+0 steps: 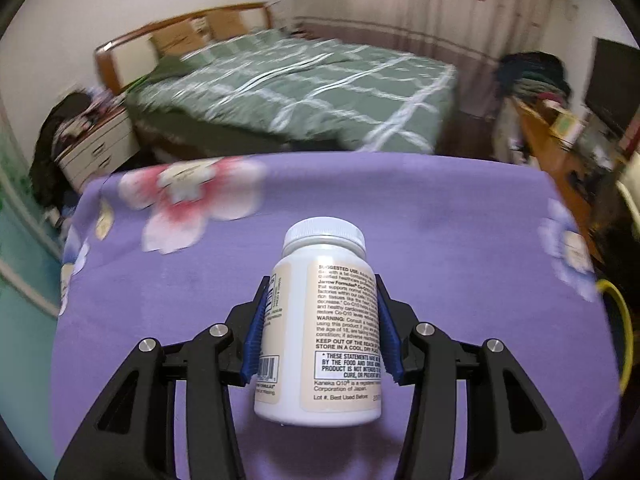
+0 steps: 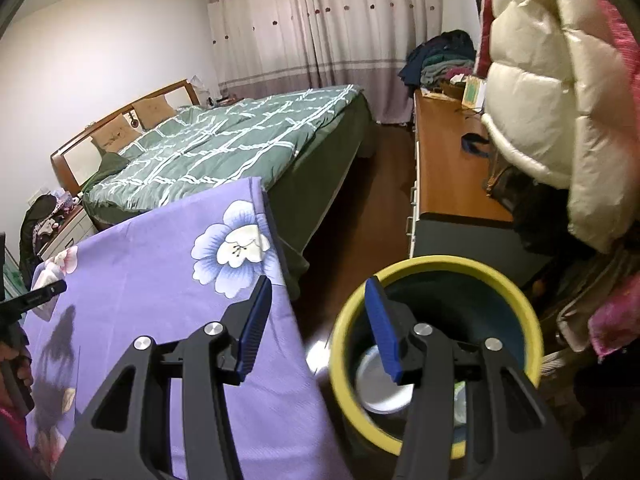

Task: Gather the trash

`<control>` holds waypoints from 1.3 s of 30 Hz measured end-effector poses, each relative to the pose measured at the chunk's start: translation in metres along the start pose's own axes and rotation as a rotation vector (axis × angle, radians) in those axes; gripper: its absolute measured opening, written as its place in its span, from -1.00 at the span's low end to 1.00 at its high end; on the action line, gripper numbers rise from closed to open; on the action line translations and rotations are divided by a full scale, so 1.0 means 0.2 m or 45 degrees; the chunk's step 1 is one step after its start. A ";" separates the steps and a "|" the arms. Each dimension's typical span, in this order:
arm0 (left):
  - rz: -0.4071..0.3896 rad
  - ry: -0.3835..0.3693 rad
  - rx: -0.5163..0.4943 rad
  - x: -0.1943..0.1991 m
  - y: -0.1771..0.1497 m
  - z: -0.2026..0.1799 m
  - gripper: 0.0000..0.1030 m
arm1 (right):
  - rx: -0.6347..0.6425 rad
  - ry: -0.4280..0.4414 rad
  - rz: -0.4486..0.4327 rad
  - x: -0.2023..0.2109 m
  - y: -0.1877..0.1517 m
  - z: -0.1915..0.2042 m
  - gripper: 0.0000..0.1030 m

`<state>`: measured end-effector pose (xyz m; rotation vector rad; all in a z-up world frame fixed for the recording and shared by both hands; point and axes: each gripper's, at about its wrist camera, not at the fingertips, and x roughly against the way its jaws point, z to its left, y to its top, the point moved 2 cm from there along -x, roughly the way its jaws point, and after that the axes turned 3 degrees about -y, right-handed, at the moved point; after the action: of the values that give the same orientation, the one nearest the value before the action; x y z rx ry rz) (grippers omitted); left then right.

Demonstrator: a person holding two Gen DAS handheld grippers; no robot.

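A: Left wrist view first. Where is the pill bottle (image 1: pixel 320 320)?

B: Dead centre, clamped in the left gripper (image 1: pixel 320 320). The blue fingers (image 1: pixel 256 320) press on its label from 9 and 3 o'clock, gripping it around the middle. Its white cap (image 1: pixel 324 234) points toward 12 o'clock, and its base hangs toward 6, above the purple flowered cloth (image 1: pixel 460 260) that covers the surface.

A: Anything else there?

B: A bed (image 1: pixel 304 92) with a green checked cover at 12 o'clock, blurred, and a sliver of yellow rim (image 1: pixel 624 320) at 3 o'clock, off the cloth's edge.

A: And the right wrist view?

B: The right gripper (image 2: pixel 320 324) is spread wide, holding nothing. Its one finger (image 2: pixel 256 324) lies over the cloth's edge; the other stands in front of the yellow-rimmed bin (image 2: pixel 340 344) at 5 o'clock. Inside the bin something pale and round (image 2: pixel 380 388) shows, partly hidden. A wooden desk (image 2: pixel 448 168) sits at 2 o'clock, with a white padded jacket (image 2: pixel 560 100) hanging beside it.
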<state>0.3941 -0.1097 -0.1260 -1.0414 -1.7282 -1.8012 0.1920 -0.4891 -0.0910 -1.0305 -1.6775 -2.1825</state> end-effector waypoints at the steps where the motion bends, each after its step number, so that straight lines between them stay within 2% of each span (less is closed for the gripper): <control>1: -0.009 -0.023 -0.021 0.03 0.00 -0.07 -0.08 | 0.001 -0.007 -0.007 0.02 0.00 -0.02 -0.10; 9: -0.042 -0.308 -0.250 0.24 -0.07 -0.87 -0.08 | -0.022 -0.094 -0.054 0.28 -0.09 -0.35 -0.10; 14: 0.005 -0.473 -0.397 0.28 -0.17 -1.40 -0.08 | -0.040 -0.170 -0.068 0.38 -0.15 -0.53 -0.10; 21: 0.119 -0.608 -0.554 0.23 -0.32 -2.01 -0.08 | -0.103 -0.228 -0.057 0.45 -0.23 -0.77 -0.09; 24: 0.170 -0.643 -0.595 0.18 -0.36 -2.18 -0.08 | -0.123 -0.236 -0.056 0.46 -0.24 -0.82 -0.09; 27: 0.189 -0.645 -0.631 0.12 -0.39 -2.29 -0.05 | -0.144 -0.248 -0.058 0.46 -0.25 -0.86 -0.09; 28: 0.190 -0.640 -0.640 0.10 -0.40 -2.30 0.08 | -0.153 -0.249 -0.059 0.46 -0.25 -0.87 -0.09; 29: 0.189 -0.630 -0.642 0.08 -0.40 -2.32 0.61 | -0.157 -0.252 -0.057 0.46 -0.25 -0.88 -0.09; 30: 0.168 -0.621 -0.632 0.07 -0.40 -2.33 0.82 | -0.159 -0.255 -0.056 0.46 -0.25 -0.88 -0.09; 34: 0.109 -0.608 -0.585 0.11 -0.34 -2.25 0.82 | -0.152 -0.251 -0.052 0.46 -0.25 -0.86 -0.09; 38: -0.001 -0.614 -0.507 0.29 -0.26 -2.02 0.83 | -0.125 -0.222 -0.057 0.47 -0.25 -0.80 -0.09; 39: -0.041 -0.607 -0.482 0.35 -0.25 -1.94 0.91 | -0.117 -0.216 -0.056 0.47 -0.25 -0.79 -0.09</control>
<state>0.2283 -0.4672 -0.0815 -1.7232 -1.6888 -2.0733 0.0330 -0.5922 -0.0875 -1.2465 -1.6978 -2.2762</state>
